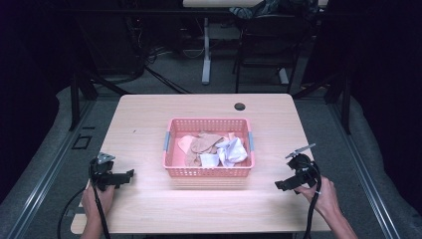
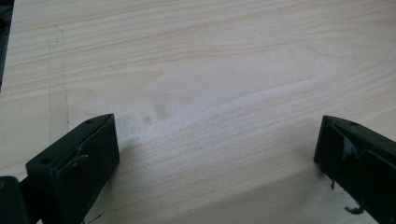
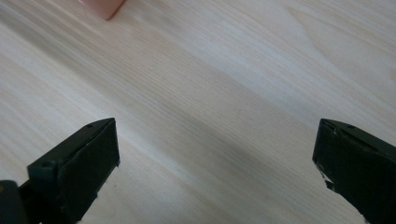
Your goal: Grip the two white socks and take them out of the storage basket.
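Observation:
A pink plastic basket [image 1: 171, 149] sits in the middle of the light wooden table [image 1: 144, 114]. Inside it lie a tan cloth [image 1: 201, 144] and white crumpled cloth [image 1: 231, 151]. My left gripper [image 1: 130, 175] rests low at the table's left front, held by a hand, jaws wide apart over bare wood [image 2: 215, 126]. My right gripper [image 1: 278, 185] is at the right front, also open over bare wood [image 3: 215, 126], with a corner of the basket [image 3: 105, 7] at the top of its view.
A dark round cable hole [image 1: 240, 106] is at the table's far edge. Behind the table stand desk legs [image 1: 206, 50], cables and dark stands. Black cables trail from both grippers off the front edge.

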`<state>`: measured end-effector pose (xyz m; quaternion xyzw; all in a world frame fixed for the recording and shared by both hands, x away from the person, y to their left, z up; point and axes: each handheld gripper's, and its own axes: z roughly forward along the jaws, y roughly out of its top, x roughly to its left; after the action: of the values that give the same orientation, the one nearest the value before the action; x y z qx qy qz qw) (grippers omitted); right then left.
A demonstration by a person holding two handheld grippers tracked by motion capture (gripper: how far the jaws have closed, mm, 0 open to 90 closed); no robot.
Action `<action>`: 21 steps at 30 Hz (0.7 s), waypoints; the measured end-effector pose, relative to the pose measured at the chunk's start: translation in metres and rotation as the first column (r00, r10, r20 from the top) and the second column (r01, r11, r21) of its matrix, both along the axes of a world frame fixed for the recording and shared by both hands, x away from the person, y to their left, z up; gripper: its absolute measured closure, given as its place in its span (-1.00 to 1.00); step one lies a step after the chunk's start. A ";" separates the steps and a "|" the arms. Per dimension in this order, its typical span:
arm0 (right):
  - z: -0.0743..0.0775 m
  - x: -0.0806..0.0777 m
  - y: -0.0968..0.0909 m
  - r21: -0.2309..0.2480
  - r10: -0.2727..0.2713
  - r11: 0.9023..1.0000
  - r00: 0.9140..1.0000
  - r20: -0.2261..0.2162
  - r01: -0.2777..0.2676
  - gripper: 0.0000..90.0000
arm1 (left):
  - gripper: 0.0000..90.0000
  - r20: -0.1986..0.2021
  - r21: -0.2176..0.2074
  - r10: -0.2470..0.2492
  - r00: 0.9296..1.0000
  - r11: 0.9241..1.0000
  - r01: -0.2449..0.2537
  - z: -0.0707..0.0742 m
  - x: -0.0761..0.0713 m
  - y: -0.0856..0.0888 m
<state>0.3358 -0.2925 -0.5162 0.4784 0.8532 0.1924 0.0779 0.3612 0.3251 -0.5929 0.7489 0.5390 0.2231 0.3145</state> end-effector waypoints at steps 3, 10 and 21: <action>0.010 0.003 0.006 0.006 0.008 1.000 1.000 -0.005 -0.008 -1.00 | -1.00 -0.004 0.003 -0.001 1.000 1.000 0.001 0.000 0.000 0.000; 0.031 0.013 0.022 -0.008 0.036 0.999 0.999 -0.003 -0.036 -0.98 | -1.00 -0.004 0.003 -0.001 1.000 1.000 0.001 0.000 0.000 0.000; 0.059 0.036 0.054 -0.041 0.085 0.995 0.996 -0.038 -0.087 -0.96 | -1.00 -0.003 0.001 0.001 1.000 1.000 -0.001 0.000 0.000 -0.001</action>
<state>0.3714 -0.2383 -0.4577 0.4429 0.8782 0.1688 0.0643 0.3614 0.3245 -0.5927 0.7491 0.5397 0.2223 0.3133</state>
